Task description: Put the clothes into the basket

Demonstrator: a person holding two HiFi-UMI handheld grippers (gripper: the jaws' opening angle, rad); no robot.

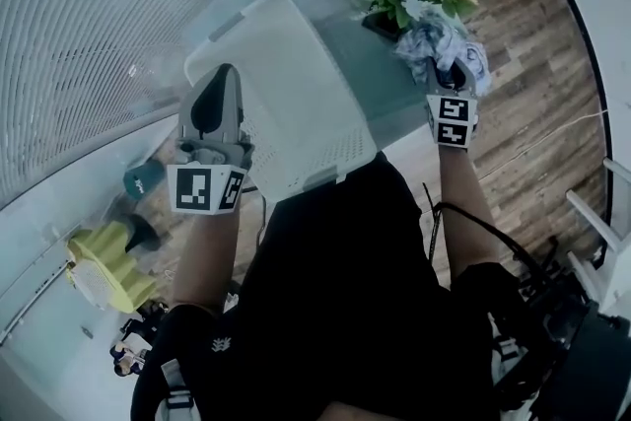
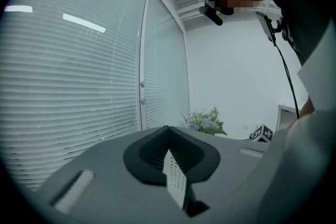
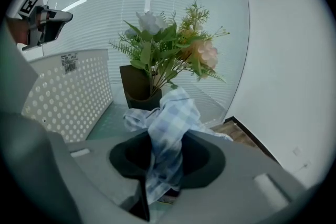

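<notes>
Holding: the right gripper [image 3: 160,178] pinches a blue checked cloth [image 3: 169,120], which bunches up out of its closed jaws.
Cloth's place: outside the basket [image 1: 296,104], just in front of the flowers [image 3: 168,47]; whether its loose end touches the tabletop cannot be told.
Left gripper [image 2: 176,178]: clamped on the basket's perforated white wall, seen edge-on between its jaws.
Surface: a pale green, glassy table [image 1: 367,49] bears the white basket and, near it, a dark pot [image 3: 135,89] holding the flowers.
Room: slatted blinds [image 2: 68,86] cover tall windows behind the table; a plain white wall [image 3: 286,86] stands to the right; wood-plank floor [image 1: 537,84] runs beside the table.
</notes>
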